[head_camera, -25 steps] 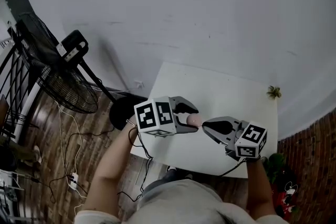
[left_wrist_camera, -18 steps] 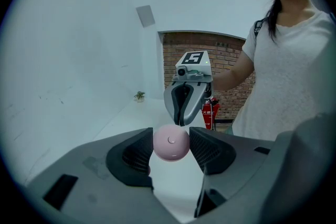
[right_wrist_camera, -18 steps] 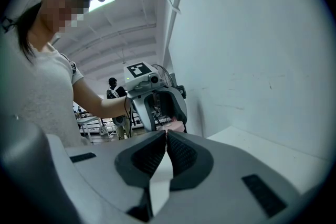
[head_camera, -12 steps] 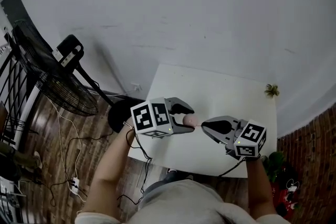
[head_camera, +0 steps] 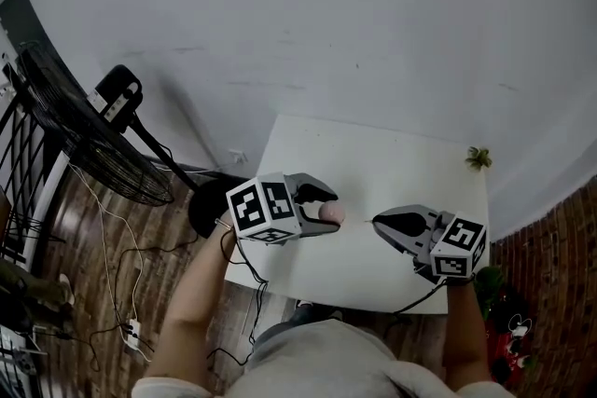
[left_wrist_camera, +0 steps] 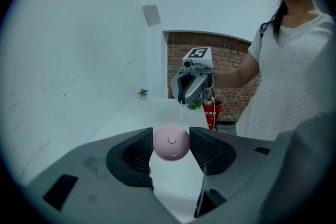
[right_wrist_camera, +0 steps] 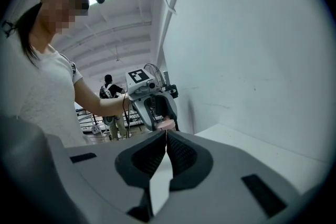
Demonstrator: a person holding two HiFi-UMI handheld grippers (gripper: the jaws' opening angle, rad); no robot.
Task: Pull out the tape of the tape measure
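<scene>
In the head view, the left tool (head_camera: 326, 206) holds the small pink tape measure (head_camera: 329, 213) above the white desk (head_camera: 392, 158), near its front edge. The right tool (head_camera: 380, 221) is now further to the right than a second ago. Earlier its tips were almost touching the pink case, and now there is a clear gap between the two tools. The left tool is nearly in the same place as before.

In the left tool view, the two dark pads press on the round case from both sides, so this tool is pinching the tape measure firmly. A thin pale tape (left_wrist_camera: 181, 113) runs from the top of the case up to the tips of the right tool, which hangs beyond it over the desk.

In the right tool view, the jaws are pressed together with no opening between them. Only a very thin strip shows at their tips (I judge it to be the end of the tape). The pink case is seen straight ahead in the left tool.

So the pull has begun and a short length is already out. For more length, the right tool probably has to go further away while the left one keeps the case still.
</scene>
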